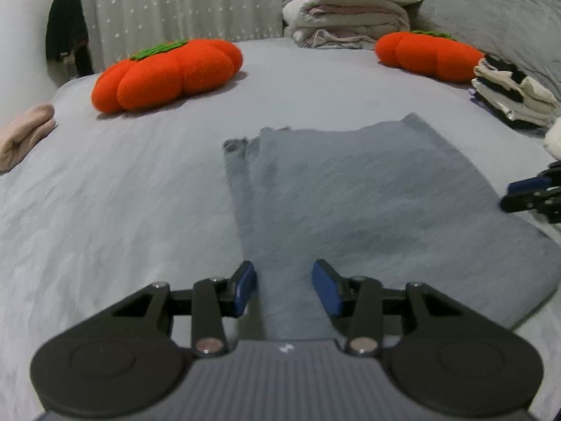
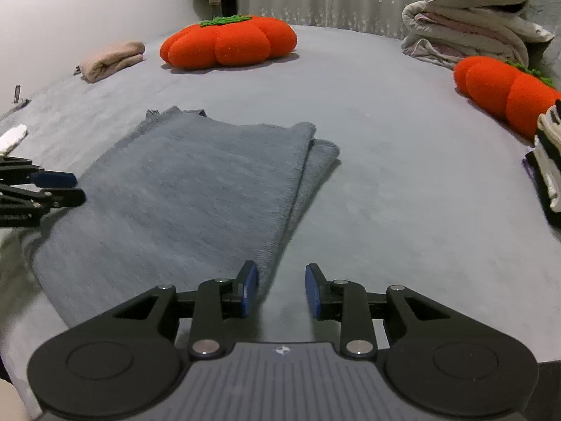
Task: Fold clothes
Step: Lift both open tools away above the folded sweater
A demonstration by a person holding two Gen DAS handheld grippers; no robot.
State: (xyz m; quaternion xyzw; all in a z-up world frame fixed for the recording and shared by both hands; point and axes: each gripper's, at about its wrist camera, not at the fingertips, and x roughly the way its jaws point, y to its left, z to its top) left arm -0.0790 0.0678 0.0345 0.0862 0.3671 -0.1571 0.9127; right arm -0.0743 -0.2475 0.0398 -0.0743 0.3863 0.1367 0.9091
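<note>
A grey garment (image 1: 368, 189) lies folded in layers flat on the pale grey bed sheet (image 1: 105, 193). My left gripper (image 1: 284, 289) hovers over its near left corner, jaws open, with cloth below them but nothing pinched. In the right wrist view the same garment (image 2: 196, 189) spreads left of centre. My right gripper (image 2: 281, 289) stands open over the sheet just off the garment's near right edge, empty. Each gripper shows in the other's view: the right gripper (image 1: 526, 193) at the right edge, the left gripper (image 2: 66, 187) at the left edge.
Two orange pumpkin cushions (image 1: 168, 72) (image 1: 429, 54) sit at the back of the bed. Folded bedding with a purple pillow (image 1: 354, 10) is stacked behind. A pile of folded clothes (image 1: 512, 94) lies far right, a pink folded item (image 2: 112, 59) far left. A curtain hangs behind.
</note>
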